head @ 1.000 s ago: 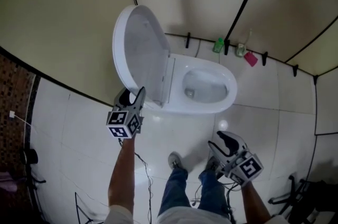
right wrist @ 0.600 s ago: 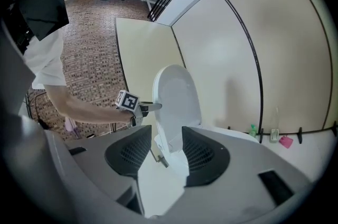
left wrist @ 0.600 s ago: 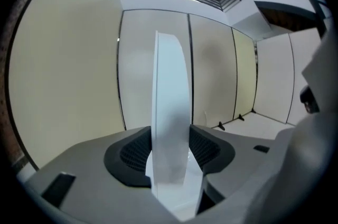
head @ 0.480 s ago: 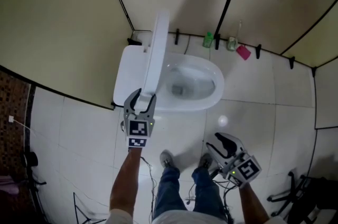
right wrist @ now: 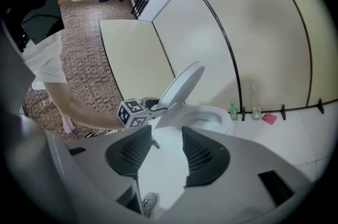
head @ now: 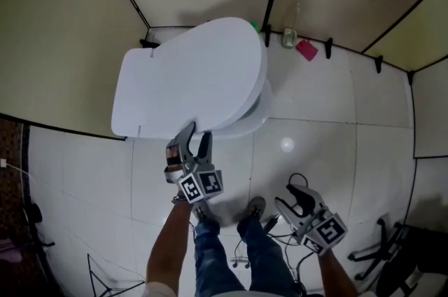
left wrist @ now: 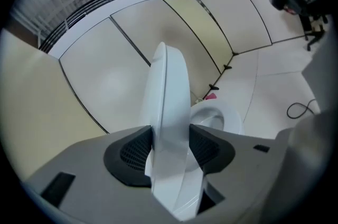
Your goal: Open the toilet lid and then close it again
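Toilet lid (head: 192,82) hangs half-lowered over the bowl (head: 259,110), seen from the head view as a broad white oval. Its long axis runs from the hinge end at the left to the rounded tip at the upper right, and in the right gripper view it slants upward off the rim. The left gripper (head: 196,138) pinches the lid's near side edge – one pad on each face. The right gripper (head: 299,194) hangs well apart above the floor tiles, jaws parted around nothing.
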The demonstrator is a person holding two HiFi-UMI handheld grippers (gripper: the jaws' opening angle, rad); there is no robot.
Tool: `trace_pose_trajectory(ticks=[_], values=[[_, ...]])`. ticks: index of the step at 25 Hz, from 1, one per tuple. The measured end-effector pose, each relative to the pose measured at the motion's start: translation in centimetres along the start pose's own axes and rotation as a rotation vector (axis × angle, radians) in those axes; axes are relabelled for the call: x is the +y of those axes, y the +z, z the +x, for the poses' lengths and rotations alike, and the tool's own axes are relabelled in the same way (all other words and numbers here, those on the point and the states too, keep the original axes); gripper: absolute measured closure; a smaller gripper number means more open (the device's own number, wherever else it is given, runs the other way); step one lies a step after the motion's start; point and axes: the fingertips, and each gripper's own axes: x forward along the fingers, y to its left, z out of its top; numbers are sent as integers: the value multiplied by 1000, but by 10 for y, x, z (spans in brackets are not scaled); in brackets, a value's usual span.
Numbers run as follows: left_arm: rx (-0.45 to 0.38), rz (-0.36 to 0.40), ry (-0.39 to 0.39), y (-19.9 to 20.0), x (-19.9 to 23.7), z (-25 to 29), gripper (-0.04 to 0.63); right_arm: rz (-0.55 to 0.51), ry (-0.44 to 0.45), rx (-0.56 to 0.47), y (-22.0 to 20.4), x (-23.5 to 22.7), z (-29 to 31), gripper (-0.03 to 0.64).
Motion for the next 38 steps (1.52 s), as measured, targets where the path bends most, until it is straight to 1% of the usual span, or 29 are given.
trace_pose_trajectory(ticks=[2, 4, 6, 7, 8, 10, 11, 14, 15, 16, 18, 20, 22, 24, 25, 27, 28, 29, 31, 34, 36, 38], values=[[15, 61, 0, -5, -22, 9, 376, 19, -4, 6, -13, -8, -5, 436], [14, 93, -15, -9, -43, 18, 369, 44, -4, 7, -25, -15, -9, 436], [8, 88, -45, -11, -63, 27, 357, 53, 0, 11, -36, -20, -11, 436], [9, 83, -64, -13, -71, 32, 336, 56, 1, 16, -41, -21, -10, 436], [11, 80, -86, -16, -79, 35, 336, 59, 1, 23, -47, -22, -10, 436], [21, 98, -138, -23, -94, 42, 330, 65, 3, 36, -57, -23, -8, 436], [31, 119, -171, -27, -104, 45, 305, 69, 3, 38, -60, -24, -8, 436], [73, 192, -282, -43, -134, 52, 186, 87, 1, 34, -67, -26, -7, 436], [93, 207, -315, -49, -142, 54, 158, 88, 0, 34, -70, -27, -6, 436], [119, 214, -346, -54, -149, 55, 146, 91, -2, 35, -73, -27, -5, 436], [178, 210, -413, -63, -162, 59, 144, 100, -5, 36, -77, -28, -5, 436], [230, 193, -482, -71, -175, 63, 144, 101, -8, 36, -81, -30, -6, 436], [263, 168, -526, -76, -181, 68, 144, 89, -14, 39, -80, -30, -6, 436], [282, 116, -555, -76, -181, 69, 145, 62, -24, 35, -77, -31, -5, 436], [287, 75, -573, -74, -181, 67, 146, 48, -27, 32, -74, -31, -5, 436], [273, -41, -598, -61, -178, 57, 146, 18, -32, 28, -65, -32, -6, 436], [246, -107, -600, -49, -173, 50, 146, 5, -36, 25, -59, -33, -7, 436], [205, -173, -603, -32, -166, 40, 146, -5, -43, 15, -51, -34, -9, 436], [90, -306, -631, 11, -149, 15, 146, -27, -68, -21, -28, -38, -14, 436], [-105, -509, -741, 90, -110, -39, 146, -72, -104, -64, 12, -40, -23, 436], [-214, -591, -790, 135, -78, -76, 147, -97, -127, -100, 42, -38, -31, 436], [-310, -633, -809, 169, -45, -112, 147, -122, -146, -146, 71, -32, -41, 436]])
